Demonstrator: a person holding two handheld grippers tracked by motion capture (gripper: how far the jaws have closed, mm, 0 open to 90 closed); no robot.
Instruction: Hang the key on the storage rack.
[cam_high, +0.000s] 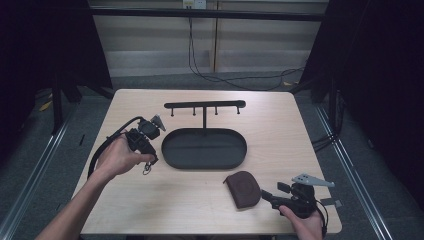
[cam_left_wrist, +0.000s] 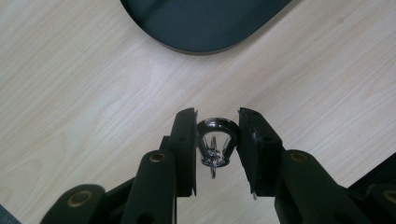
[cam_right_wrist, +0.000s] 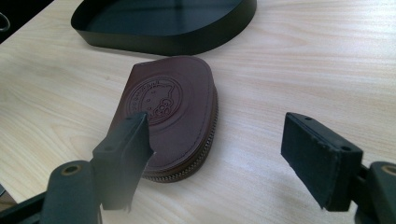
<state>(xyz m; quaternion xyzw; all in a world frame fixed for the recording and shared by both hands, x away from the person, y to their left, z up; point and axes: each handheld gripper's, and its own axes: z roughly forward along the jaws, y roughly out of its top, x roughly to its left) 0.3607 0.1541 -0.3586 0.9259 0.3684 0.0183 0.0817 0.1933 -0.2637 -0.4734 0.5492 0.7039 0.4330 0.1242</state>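
The key ring (cam_left_wrist: 215, 145), a shiny metal loop with small bits hanging from it, is sitting pinched between the pads of the left tongs (cam_high: 148, 164), hanging clear above the desk (cam_high: 150, 210) just off the nine o'clock end of the black oval tray (cam_high: 204, 162). So the pick-up is looking done; what seems left is carrying it over to a peg on the hook rail (cam_high: 205, 105) standing at the tray's twelve o'clock, or into the tray. The right tongs (cam_high: 265, 194) are resting with jaws spread wide and gripping nothing, at the three o'clock side of the brown leather pouch (cam_right_wrist: 173, 112), which is lying untouched at the tray's five o'clock.
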